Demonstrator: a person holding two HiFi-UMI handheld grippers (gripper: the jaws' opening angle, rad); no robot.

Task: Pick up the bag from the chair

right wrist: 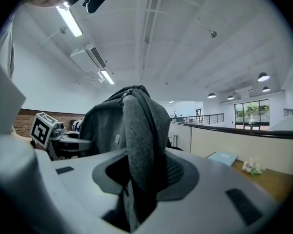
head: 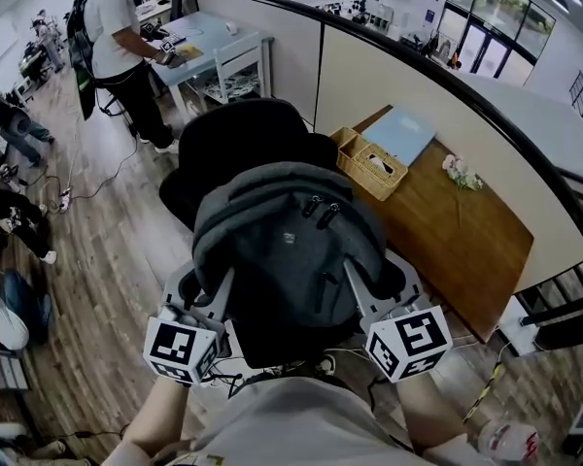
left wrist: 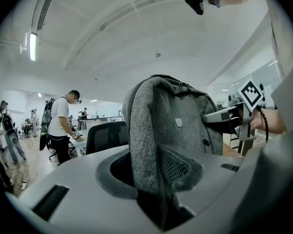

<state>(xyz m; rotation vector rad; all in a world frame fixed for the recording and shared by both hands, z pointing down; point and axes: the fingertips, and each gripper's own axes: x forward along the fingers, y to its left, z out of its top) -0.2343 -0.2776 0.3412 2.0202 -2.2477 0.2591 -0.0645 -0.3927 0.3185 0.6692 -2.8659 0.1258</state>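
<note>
Clamping fingers shut on padded fabric, left gripper point(head: 212, 304) and right gripper point(head: 361, 297) take the soft, probably sagging bag point(head: 290, 236) at 8 and 4 o'clock.

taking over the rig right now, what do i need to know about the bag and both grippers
Left gripper: shut on the bag, with grey fabric on its left side pinched between the jaws.
Right gripper: shut on the bag's right side the same way.
Bag: upright between the two grippers, over the black chair.
Done: the bag is gripped from both sides. It looks raised, but I can't tell if its bottom is off the seat.
Left: lift it clear of the chair with both grips shut.
</note>
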